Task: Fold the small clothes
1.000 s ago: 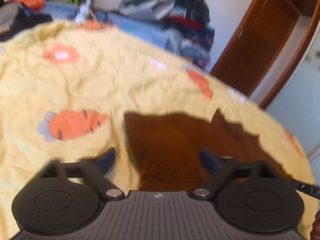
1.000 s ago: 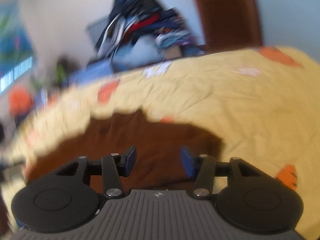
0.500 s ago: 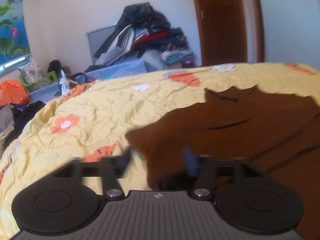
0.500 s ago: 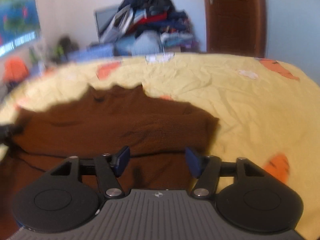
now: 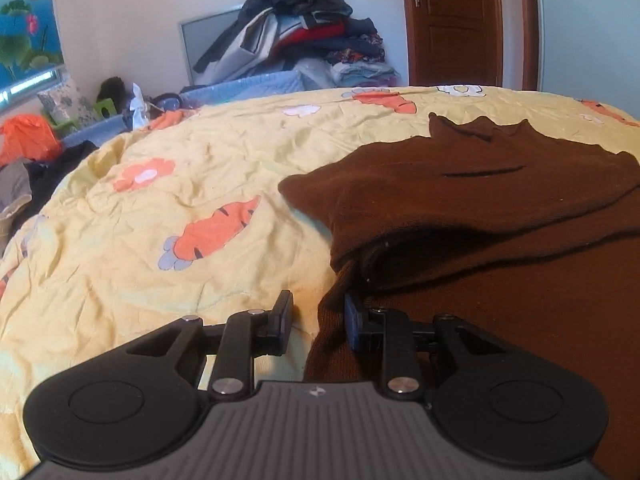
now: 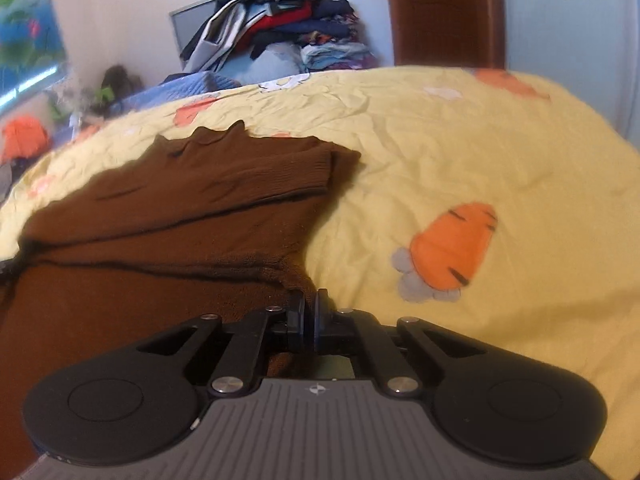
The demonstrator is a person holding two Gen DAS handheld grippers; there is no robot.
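A brown knit sweater (image 5: 500, 200) lies flat on a yellow bedspread (image 5: 160, 240) printed with orange carrots, its sleeves folded across the chest. My left gripper (image 5: 318, 318) sits at the sweater's left side edge. Its jaws are closing with the edge between them; the right pad touches the cloth, while the left pad stands apart over bare sheet. In the right wrist view the sweater (image 6: 180, 208) fills the left half of the bedspread (image 6: 480, 152). My right gripper (image 6: 310, 316) is shut on the sweater's right side edge, where a fold of knit runs into the pads.
A heap of clothes (image 5: 304, 36) is stacked against the far wall beside a brown door (image 5: 452, 20). A blue quilted mat (image 5: 248, 84) borders the bed's far edge. An orange bag (image 5: 24, 140) and dark clothing lie at the far left. Bare bedspread stretches left and right of the sweater.
Both grippers have come down to the sweater's side edges. The right jaws went from wide apart to shut on the cloth. The left view rolled level and its jaws narrowed.
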